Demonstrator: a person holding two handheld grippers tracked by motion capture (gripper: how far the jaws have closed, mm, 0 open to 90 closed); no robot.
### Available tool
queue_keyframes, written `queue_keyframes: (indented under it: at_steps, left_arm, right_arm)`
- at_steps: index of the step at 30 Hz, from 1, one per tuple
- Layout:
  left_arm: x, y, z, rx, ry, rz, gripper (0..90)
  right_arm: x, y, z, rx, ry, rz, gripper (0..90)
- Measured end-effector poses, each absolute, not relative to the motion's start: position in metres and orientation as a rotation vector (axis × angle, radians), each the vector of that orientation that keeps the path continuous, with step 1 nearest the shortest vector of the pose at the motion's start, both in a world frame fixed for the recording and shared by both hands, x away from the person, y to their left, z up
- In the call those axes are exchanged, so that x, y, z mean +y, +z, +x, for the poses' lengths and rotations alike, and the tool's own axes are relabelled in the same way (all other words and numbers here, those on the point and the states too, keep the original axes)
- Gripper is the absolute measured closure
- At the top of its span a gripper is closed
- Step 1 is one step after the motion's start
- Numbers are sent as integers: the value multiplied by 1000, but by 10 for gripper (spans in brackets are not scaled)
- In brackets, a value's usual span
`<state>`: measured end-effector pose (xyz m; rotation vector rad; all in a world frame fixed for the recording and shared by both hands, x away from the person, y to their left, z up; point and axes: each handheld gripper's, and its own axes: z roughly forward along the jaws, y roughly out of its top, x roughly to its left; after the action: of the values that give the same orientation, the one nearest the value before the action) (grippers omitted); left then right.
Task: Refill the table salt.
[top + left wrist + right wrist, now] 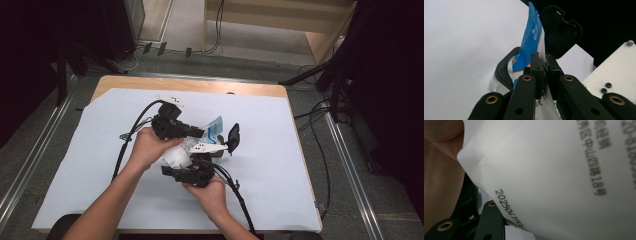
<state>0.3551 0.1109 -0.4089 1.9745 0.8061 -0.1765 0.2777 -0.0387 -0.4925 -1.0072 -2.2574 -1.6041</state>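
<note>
Bench [120, 82] of pale wood, mostly covered by a light blue-grey sheet [270, 170]; near edge cut off at the bottom of the high view. Forearms entering from below, meeting at bench centre. Left hand [150, 147] wrapped round the left claw [202, 134], which points toward the right of the high view; right hand [212, 195] under the right claw [192, 162], fingertips hidden behind the pouch. Blue-and-white pouch [215, 127] raised above the sheet at centre, between the two claws. In the left gripper view, left claw clamped tight on the pouch [530, 42], jaws pressed together on the thin film, blue printed face rising upright past the tips. Behind the pouch, a black container [504, 68] with hinged black lid [561, 30] standing open; interior not readable. Clear plastic [494, 86] at the container's near rim, identity hard to make out. In the right gripper view, white back of the pouch [554, 170] very close to the lens, blurred print and a date code partly cut off; only one right jaw partly visible at lower left, so right claw's grip cannot be told. Skin of a hand [439, 170] at the left edge.
</note>
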Motion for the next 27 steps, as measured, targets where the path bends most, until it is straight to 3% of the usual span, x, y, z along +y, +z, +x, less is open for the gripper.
queue_keyframes:
  at_steps: [27]
  left_arm:
    - [111, -409, 355, 805, -166, 1975, 888]
  right_arm:
    - [-38, -493, 278, -2252, -1604, -1010, 549]
